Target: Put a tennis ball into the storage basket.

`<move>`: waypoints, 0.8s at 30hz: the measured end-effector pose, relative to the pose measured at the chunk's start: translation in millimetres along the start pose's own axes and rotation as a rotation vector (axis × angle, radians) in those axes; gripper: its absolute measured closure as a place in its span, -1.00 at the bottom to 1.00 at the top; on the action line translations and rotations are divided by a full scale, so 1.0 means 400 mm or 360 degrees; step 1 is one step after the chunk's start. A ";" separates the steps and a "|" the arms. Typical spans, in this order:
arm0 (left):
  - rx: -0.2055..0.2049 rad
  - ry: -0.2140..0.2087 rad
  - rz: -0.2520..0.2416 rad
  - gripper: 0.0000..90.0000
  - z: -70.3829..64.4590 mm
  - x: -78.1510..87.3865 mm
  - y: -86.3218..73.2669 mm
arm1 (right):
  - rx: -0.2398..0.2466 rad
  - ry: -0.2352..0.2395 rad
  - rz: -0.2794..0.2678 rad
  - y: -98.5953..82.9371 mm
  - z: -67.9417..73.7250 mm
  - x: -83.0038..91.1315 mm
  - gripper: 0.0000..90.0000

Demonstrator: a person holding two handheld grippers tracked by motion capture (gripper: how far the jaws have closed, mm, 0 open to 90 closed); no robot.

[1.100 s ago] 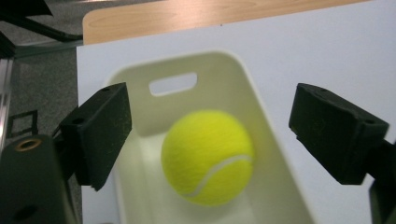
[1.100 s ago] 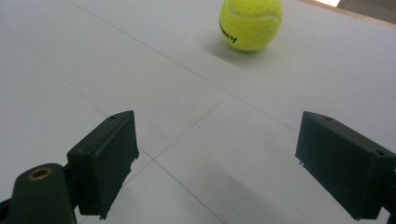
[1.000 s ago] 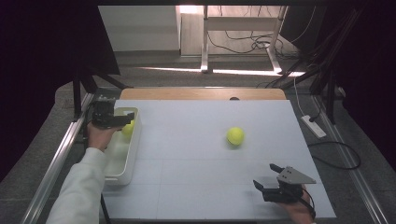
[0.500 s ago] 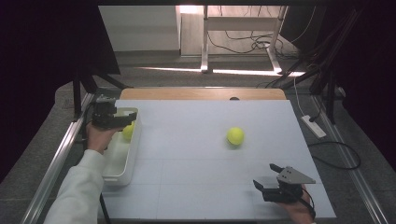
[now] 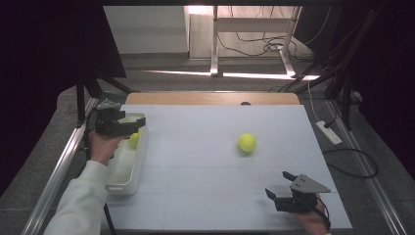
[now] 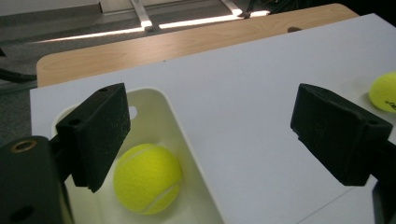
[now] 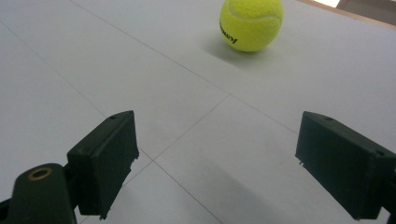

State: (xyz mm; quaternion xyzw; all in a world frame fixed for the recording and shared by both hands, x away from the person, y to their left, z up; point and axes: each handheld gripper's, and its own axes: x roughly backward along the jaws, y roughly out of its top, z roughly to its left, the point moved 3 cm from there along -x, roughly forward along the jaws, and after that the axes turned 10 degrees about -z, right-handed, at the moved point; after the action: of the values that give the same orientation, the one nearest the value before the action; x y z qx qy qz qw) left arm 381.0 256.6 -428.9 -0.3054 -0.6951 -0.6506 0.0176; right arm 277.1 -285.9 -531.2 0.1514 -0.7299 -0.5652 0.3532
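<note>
Left gripper (image 5: 128,128): held over the far end of the white tray at the table's left edge, about 9 o'clock from the table's middle in the high view. Its jaws stand wide apart with nothing between them; the left gripper view (image 6: 210,140) shows one jaw above the tray and the other above the bare table.

Ball in tray (image 6: 147,178): a yellow-green tennis ball lying on the tray floor, near the far end, just below and beside the left jaw in the left gripper view. In the high view it peeks out (image 5: 134,139) just under the gripper. No jaw touches it.

Tray (image 5: 128,182): a long white plastic tub with rounded corners, set along the table's left edge; its inner wall runs past the ball in the left gripper view (image 6: 187,126).

Right gripper (image 5: 280,188): low at the near right corner of the table, about 5 o'clock from the middle. Its jaws are spread wide and hold nothing; in the right gripper view (image 7: 215,158) they sit just over the white surface.

Loose ball (image 5: 247,142): a second tennis ball resting on the open table, right of centre, at roughly 11 o'clock from the right gripper and well apart from it. It lies straight ahead between the jaws in the right gripper view (image 7: 251,24).

Table (image 5: 195,147): white top with faint grid lines and a wooden strip along the far edge.
</note>
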 end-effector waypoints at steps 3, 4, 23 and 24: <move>-0.0010 -0.0022 -0.0012 -0.72 -0.011 0.005 0.002 | 0.0003 0.0000 0.0000 0.000 0.000 -0.001 -0.72; -0.0010 -0.0022 -0.0012 -0.72 -0.011 0.005 0.002 | 0.0000 0.0003 -0.0002 0.000 0.000 -0.001 -0.72; -0.0033 -0.0161 -0.0107 -0.72 -0.070 0.020 -0.010 | -0.0019 -0.0005 -0.0010 -0.001 -0.006 -0.004 -0.72; -0.0040 -0.0169 -0.0111 -0.72 -0.074 0.019 -0.011 | -0.0020 -0.0011 -0.0009 -0.002 -0.007 -0.004 -0.72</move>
State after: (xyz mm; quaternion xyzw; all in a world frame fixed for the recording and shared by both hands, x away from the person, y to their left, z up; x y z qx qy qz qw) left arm 361.8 232.7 -424.9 -0.3153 -0.6971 -0.6423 -0.0460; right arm 280.1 -287.0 -532.2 0.1492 -0.7272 -0.5712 0.3500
